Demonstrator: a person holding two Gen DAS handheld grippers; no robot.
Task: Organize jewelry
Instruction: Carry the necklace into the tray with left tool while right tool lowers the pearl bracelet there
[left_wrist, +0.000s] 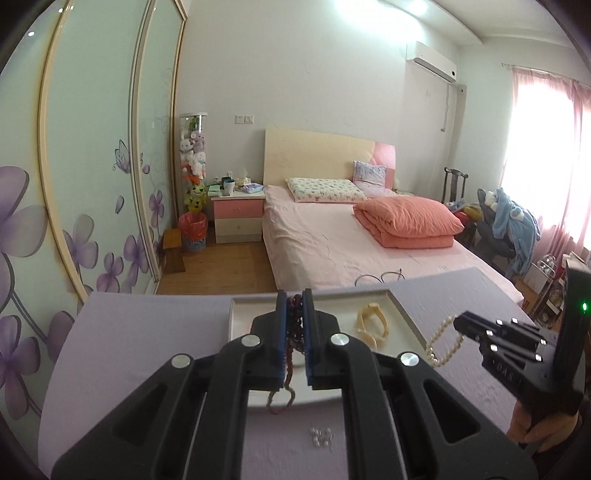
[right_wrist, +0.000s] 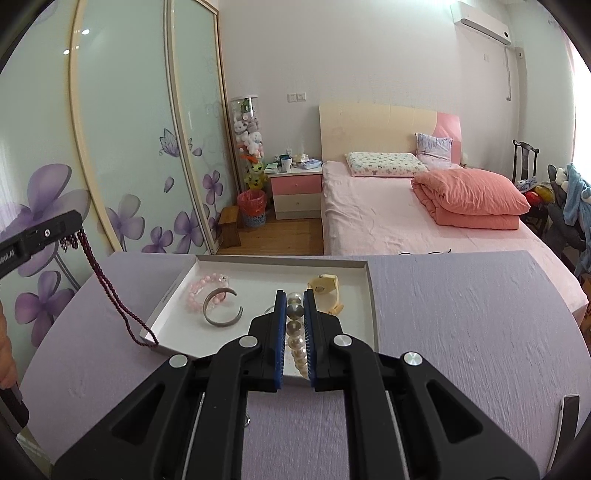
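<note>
Dark red beads (left_wrist: 294, 325) are clamped in the left tongs (left_wrist: 294, 317), their loop hanging straight down over the white tray's (right_wrist: 173, 295) left corner. Right tongs (right_wrist: 294, 314) pinch a pearl strand (right_wrist: 295, 332) dangling above the tray's near edge on the lilac counter (right_wrist: 461, 332), so both pieces lie directly below their tongs.

pink bed (left_wrist: 332, 236) by white wall, floral wardrobe (left_wrist: 74, 184) left, bright curtained window (left_wrist: 546, 155) right.

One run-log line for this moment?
left gripper: shut on dark red bead strand | right gripper: shut on pearl strand | tray: pink bracelet, silver bangle
</note>
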